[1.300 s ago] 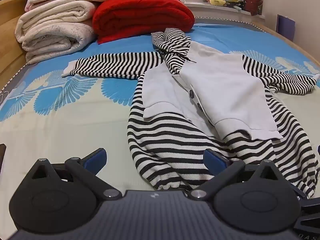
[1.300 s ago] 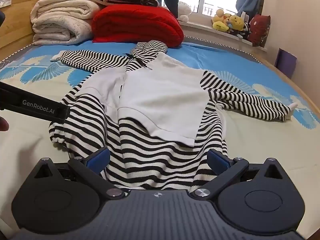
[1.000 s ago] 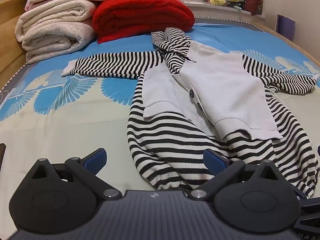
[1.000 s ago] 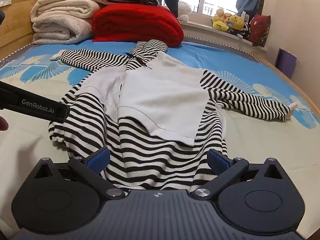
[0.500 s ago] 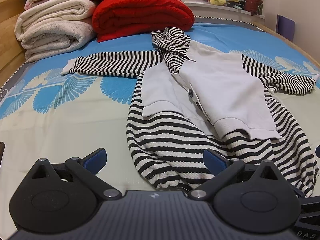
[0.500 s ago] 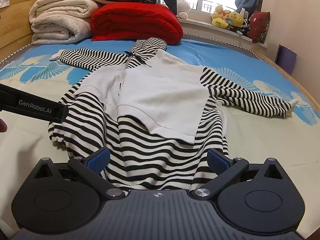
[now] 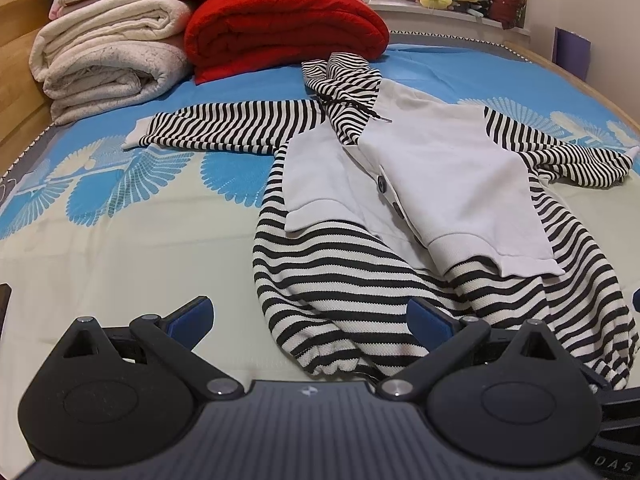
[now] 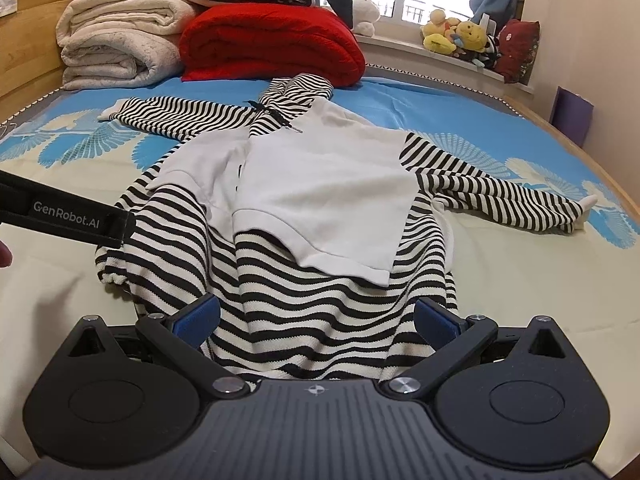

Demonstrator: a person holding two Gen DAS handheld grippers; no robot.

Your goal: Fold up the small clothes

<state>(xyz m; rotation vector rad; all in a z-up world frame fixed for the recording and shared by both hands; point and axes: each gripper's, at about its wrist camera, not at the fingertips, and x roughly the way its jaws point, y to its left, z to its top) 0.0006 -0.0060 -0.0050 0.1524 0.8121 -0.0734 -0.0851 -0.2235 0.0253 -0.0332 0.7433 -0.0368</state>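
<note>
A small hooded top (image 7: 420, 184) (image 8: 320, 184), white-fronted with black and white stripes, lies spread face up on the bed, both sleeves stretched outward. Its striped hem (image 7: 352, 344) bunches toward me. My left gripper (image 7: 310, 318) hovers open at the hem's left corner, nothing between its blue pads. My right gripper (image 8: 318, 318) is open too, low over the middle of the striped hem (image 8: 312, 340). In the right wrist view the left gripper's black body (image 8: 68, 216) reaches in from the left, beside the hem's left edge.
The bed sheet (image 7: 120, 184) is blue and cream with a fan pattern. Folded cream blankets (image 7: 108, 60) and a red quilt (image 7: 280, 28) are stacked at the head. Plush toys (image 8: 460, 40) sit on the window sill. A wooden bed rail (image 8: 560, 132) runs along the right.
Both grippers have crept slightly forward and lower toward the hem. The top lies as before, and both stay open.
</note>
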